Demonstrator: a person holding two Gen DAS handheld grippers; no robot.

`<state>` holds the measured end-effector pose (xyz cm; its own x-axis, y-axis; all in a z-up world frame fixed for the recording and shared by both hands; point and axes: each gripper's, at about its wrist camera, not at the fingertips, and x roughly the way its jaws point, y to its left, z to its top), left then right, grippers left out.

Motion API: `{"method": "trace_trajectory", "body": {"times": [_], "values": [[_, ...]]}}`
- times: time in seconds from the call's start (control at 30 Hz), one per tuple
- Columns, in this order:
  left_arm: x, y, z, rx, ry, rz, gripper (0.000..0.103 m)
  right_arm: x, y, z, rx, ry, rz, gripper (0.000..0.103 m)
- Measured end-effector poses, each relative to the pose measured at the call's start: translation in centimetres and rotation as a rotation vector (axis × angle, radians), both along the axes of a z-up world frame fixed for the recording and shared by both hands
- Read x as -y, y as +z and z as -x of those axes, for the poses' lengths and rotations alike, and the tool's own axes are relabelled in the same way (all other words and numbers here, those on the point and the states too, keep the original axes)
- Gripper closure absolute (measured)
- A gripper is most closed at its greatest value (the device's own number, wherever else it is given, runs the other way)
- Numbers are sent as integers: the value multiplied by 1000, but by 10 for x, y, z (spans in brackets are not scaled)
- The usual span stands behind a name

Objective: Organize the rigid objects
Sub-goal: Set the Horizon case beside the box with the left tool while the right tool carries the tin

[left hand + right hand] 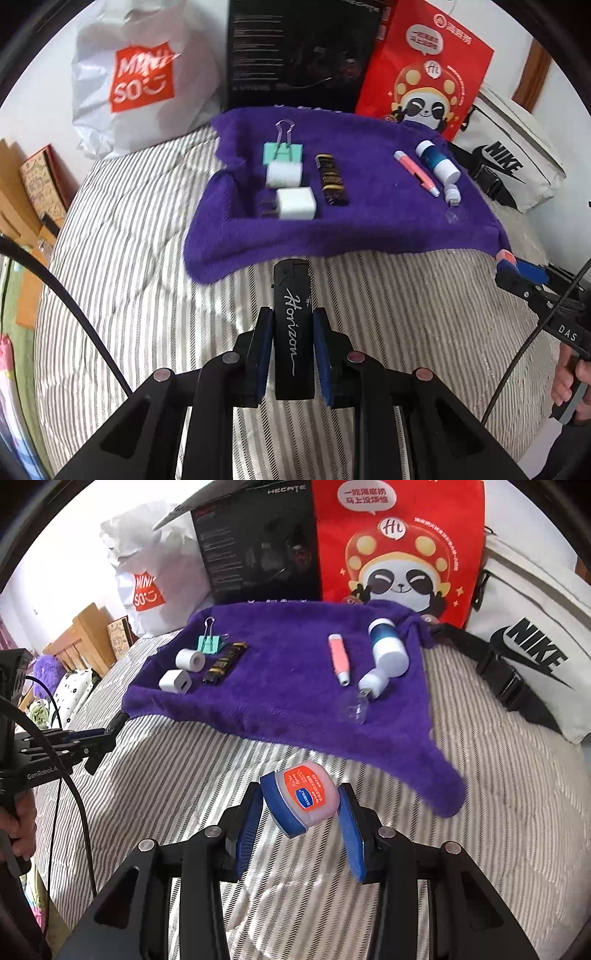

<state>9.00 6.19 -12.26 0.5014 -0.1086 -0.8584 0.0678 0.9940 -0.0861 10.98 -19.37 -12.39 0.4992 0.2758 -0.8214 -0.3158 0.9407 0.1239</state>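
Note:
My left gripper [292,313] is shut on a black lighter [293,332] marked "Horizon", held upright above the striped bedding just short of the purple towel [351,229]. My right gripper [300,789] is shut on a small pink jar with a blue lid [301,799], tilted, near the towel's [288,709] front corner. On the towel's left lie a mint binder clip [283,149], two white chargers [297,204] and a dark gold-printed bar [331,179]. To the right are a pink pen [417,171], a white-blue bottle [437,158] and a small white vial [373,683].
Behind the towel stand a white Miniso bag [140,77], a black box [295,55] and a red panda bag [424,74]. A white Nike bag [532,653] lies at the right. Striped bedding [147,240] spreads in front. Cables hang at the left of both views.

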Motion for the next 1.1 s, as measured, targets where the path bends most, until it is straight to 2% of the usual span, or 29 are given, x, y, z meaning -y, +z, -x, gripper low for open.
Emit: {"method": "trace_trajectory", "body": {"times": [0.3,0.6,0.9,1.1], "values": [[14,18,-29,31,-31,-12,82,7,14,-16,23,-17,-10,62],[31,21,-70,27,-69,15,82,9,16,-36,23,-29,-12,62],[50,10,-117,-1,-109,63,82,14,16,-42,23,-48,-25,62],[69,-8,-147,-43,-128,54,82,22,11,-46,6,-67,-33,62]]}}
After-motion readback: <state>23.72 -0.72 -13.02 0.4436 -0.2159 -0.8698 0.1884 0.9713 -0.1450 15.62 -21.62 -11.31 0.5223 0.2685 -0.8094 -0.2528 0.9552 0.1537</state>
